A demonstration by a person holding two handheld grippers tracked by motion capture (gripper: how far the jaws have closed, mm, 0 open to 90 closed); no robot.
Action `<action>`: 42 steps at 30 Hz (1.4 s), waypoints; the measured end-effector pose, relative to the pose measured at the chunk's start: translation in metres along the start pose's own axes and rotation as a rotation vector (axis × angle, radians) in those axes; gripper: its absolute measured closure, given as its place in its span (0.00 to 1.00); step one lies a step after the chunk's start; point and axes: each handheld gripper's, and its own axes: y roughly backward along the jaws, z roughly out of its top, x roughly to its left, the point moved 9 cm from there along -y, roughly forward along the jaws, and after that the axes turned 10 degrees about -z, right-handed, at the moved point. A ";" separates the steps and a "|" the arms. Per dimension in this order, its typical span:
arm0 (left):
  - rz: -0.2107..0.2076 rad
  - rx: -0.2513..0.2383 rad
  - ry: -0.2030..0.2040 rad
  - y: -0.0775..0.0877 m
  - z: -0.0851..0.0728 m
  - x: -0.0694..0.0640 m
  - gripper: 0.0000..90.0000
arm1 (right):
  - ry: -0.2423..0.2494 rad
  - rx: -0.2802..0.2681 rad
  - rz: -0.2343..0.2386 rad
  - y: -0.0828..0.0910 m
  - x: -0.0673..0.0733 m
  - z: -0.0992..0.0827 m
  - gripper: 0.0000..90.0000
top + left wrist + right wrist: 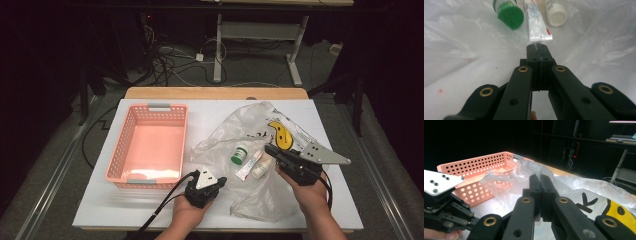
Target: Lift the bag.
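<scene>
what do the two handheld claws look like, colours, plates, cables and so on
Both are black plastic tools with two flat black jaws on linkage arms joined by brass-coloured rivets. The left claw carries a small grey three-cornered plate and trails a black cable toward the table's near edge. The right claw has a larger grey triangular plate with small holes and a black cable looping by the wrist. Forearms are bare, no sleeves.

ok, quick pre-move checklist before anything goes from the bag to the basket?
1. Left hand-held gripper shut on the plastic bag: ok, film pinched between its tips.
2. Right hand-held gripper shut on the bag: jaws together, film between them cannot tell.
3. Green-capped bottle, tube and white bottle lie together at the bag mouth: ok.
4. Pink basket beside the bag, nothing inside: ok.
5. A free gripper for picking: not ok, both are shut.
</scene>
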 end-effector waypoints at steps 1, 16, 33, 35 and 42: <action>0.001 -0.018 0.000 0.003 0.004 0.001 0.98 | 0.001 -0.001 -0.001 0.001 0.000 0.000 1.00; 0.086 -0.239 -0.077 0.048 0.079 0.011 0.98 | -0.010 -0.069 -0.053 0.001 -0.004 0.015 1.00; 0.134 -0.374 -0.207 0.070 0.183 0.016 0.98 | -0.009 -0.150 -0.158 -0.018 -0.032 0.065 1.00; 0.137 -0.387 -0.216 0.071 0.198 0.017 0.98 | -0.011 -0.166 -0.177 -0.019 -0.039 0.076 1.00; 0.159 -0.398 -0.269 0.074 0.248 0.020 0.98 | -0.021 -0.202 -0.240 -0.013 -0.066 0.112 1.00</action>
